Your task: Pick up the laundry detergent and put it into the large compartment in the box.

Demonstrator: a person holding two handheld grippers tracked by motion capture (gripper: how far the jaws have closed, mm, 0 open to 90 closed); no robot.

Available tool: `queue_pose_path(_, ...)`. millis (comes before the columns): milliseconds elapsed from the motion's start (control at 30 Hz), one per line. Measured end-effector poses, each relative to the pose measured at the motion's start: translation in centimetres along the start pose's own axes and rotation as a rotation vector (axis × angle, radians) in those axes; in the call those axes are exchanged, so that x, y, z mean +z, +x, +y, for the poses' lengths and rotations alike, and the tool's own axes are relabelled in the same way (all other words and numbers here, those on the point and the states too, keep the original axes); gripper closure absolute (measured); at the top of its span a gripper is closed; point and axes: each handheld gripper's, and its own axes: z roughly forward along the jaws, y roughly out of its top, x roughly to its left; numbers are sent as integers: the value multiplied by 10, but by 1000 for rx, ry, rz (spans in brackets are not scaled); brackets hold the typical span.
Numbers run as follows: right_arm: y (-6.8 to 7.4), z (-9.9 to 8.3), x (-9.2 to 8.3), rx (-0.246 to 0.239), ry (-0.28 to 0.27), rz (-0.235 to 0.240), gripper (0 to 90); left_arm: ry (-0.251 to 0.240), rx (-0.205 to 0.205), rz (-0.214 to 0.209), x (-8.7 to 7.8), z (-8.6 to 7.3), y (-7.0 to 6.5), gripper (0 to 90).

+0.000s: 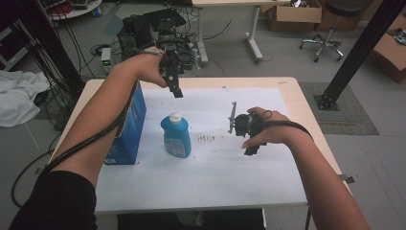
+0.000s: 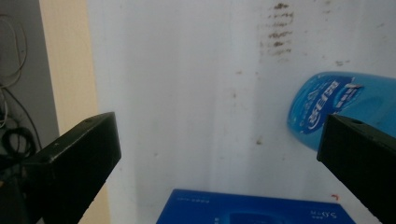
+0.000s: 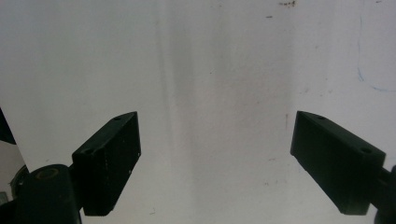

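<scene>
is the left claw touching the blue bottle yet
Apart. The high view shows the left claw raised beyond the blue bottle, white table cover between them; the left gripper view shows its jaws wide open, holding nothing.

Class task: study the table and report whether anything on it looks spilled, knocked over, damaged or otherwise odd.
Nothing is spilled or toppled. The blue bottle and blue box stand upright. The one oddity is a patch of dark smudges on the white table cover, right of the bottle.
</scene>
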Motion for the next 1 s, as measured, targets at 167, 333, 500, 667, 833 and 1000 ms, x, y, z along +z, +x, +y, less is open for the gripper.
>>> queue_pose_path(167, 0, -2, 2, 5, -4, -3, 162, -10, 1, 0, -4, 0, 2, 1)
queue_pose_path(333, -1, -1, 4, 1, -2, -2, 162, -34, 10, 8, -12, 0, 0, 1)
queue_pose_path(500, 0, 1, 4, -5, -6, -2, 162, -39, 21, 11, -17, -2, -3, 1)
queue_pose_path(667, 0, 1, 3, -4, -3, -5, 162, -46, 36, 14, -26, -7, -10, 1)
queue_pose_path(833, 0, 1, 3, -4, -3, -11, 162, -50, 51, 16, -33, -9, -14, 1)
queue_pose_path(1000, 1, 1, 2, -4, -11, -14, 162, -64, 69, 18, -41, -13, -21, 1)
